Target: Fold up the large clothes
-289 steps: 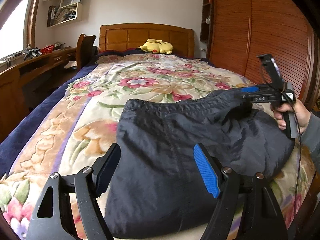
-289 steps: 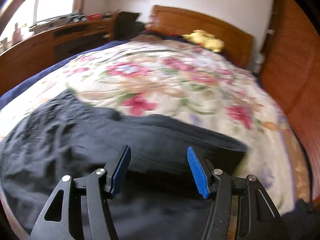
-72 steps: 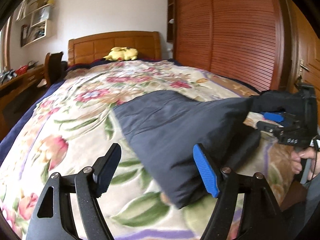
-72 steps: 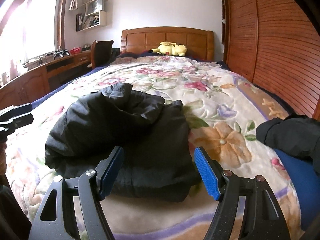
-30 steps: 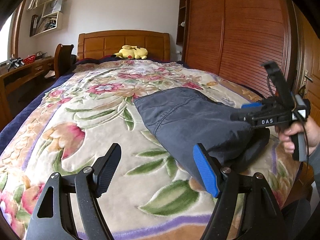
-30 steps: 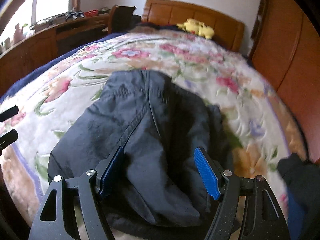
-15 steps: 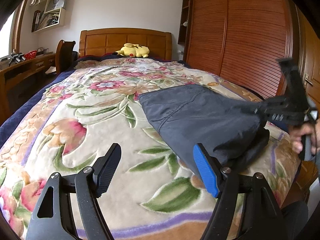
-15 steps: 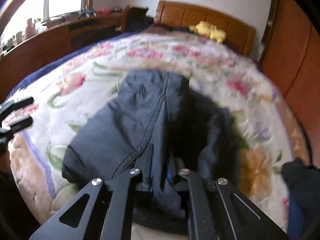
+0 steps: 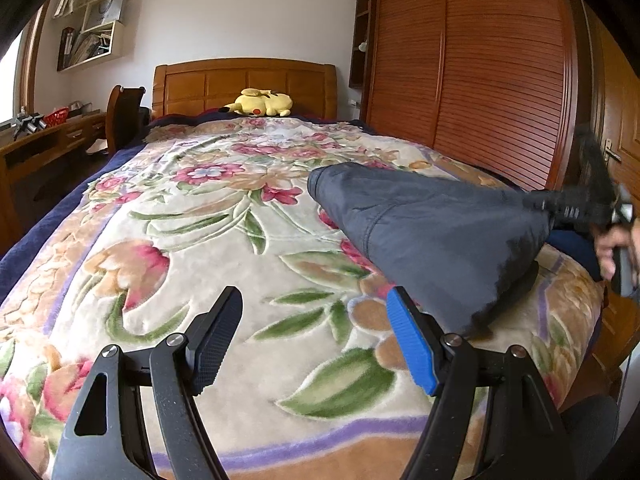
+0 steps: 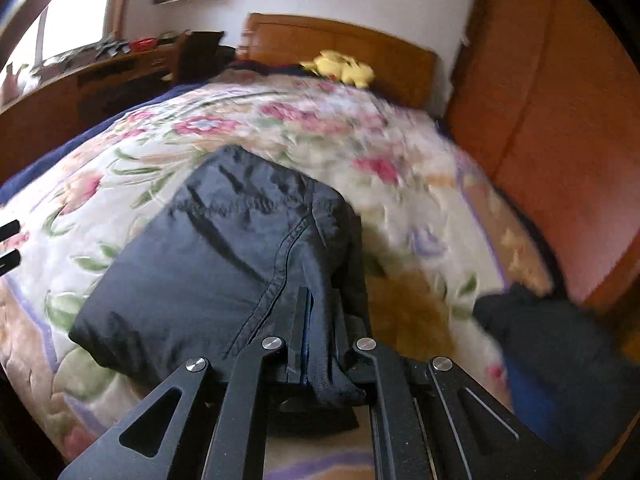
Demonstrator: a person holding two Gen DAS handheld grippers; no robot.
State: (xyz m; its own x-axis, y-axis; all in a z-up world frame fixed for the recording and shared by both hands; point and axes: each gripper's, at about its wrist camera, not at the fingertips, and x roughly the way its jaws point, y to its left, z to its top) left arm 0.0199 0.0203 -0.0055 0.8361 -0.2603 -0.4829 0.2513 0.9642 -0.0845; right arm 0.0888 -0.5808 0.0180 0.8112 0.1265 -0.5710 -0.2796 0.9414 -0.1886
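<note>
A dark navy folded garment (image 9: 432,232) lies on the right side of the floral bed cover (image 9: 208,248). In the right wrist view the garment (image 10: 224,264) fills the middle, with a stitched seam running toward me. My right gripper (image 10: 318,332) is shut on the near edge of the garment and lifts it; it also shows in the left wrist view (image 9: 560,206), blurred. My left gripper (image 9: 316,340) is open and empty above the cover, left of the garment.
A yellow plush toy (image 9: 260,103) lies at the wooden headboard (image 9: 244,80). A slatted wooden wardrobe (image 9: 480,72) stands along the right. A desk and chair (image 9: 120,116) stand at the left. Another dark cloth pile (image 10: 552,328) lies at the bed's right corner.
My right gripper closed on the near edge of the garment and has pulled it up and to the right. My left gripper stayed open and barely moved.
</note>
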